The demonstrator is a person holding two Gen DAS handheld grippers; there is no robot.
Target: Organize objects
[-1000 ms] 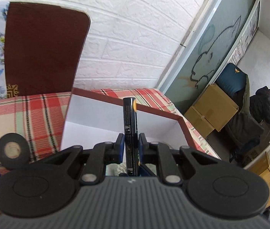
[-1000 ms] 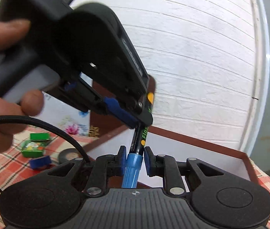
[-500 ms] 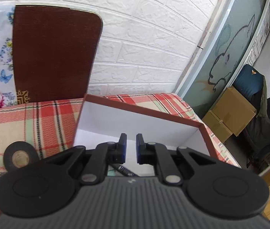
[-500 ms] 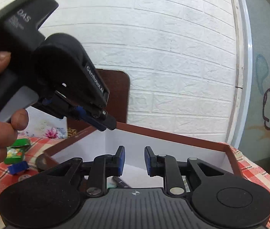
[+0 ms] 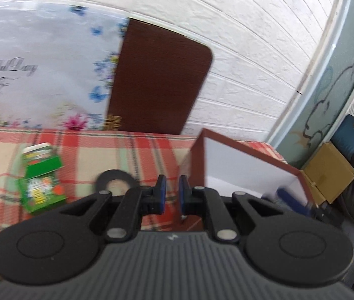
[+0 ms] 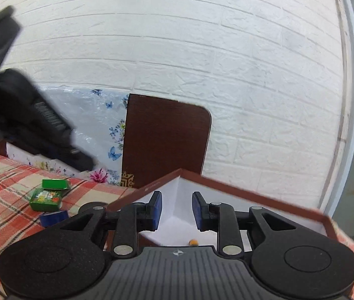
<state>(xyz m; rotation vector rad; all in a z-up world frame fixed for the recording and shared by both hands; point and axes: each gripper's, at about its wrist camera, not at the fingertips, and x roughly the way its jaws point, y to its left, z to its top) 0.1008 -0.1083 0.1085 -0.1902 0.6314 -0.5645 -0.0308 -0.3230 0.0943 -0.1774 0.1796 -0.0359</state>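
Note:
A brown box with white inside (image 5: 247, 167) stands on the plaid cloth; it also shows in the right wrist view (image 6: 227, 195), with a small orange-tipped item (image 6: 193, 242) on its floor. My left gripper (image 5: 169, 192) is open and empty, over the cloth just left of the box. My right gripper (image 6: 175, 211) is open and empty above the box's near-left corner. A green carton (image 5: 40, 177) lies on the cloth to the left, also in the right wrist view (image 6: 48, 195). A black tape roll (image 5: 115, 180) lies in front of my left gripper. A blue tape roll (image 6: 52, 217) lies near the carton.
A brown board (image 5: 159, 80) and a floral plastic sheet (image 5: 39, 67) lean on the white brick wall. Cardboard boxes (image 5: 327, 172) stand off the table at the right. The left gripper's body (image 6: 27, 122) crosses the right wrist view at the left.
A second ago both grippers held a pen over the box; both let go and it lies in the box. My left gripper has since swung left toward the tape and carton. Right jaws opened wider.

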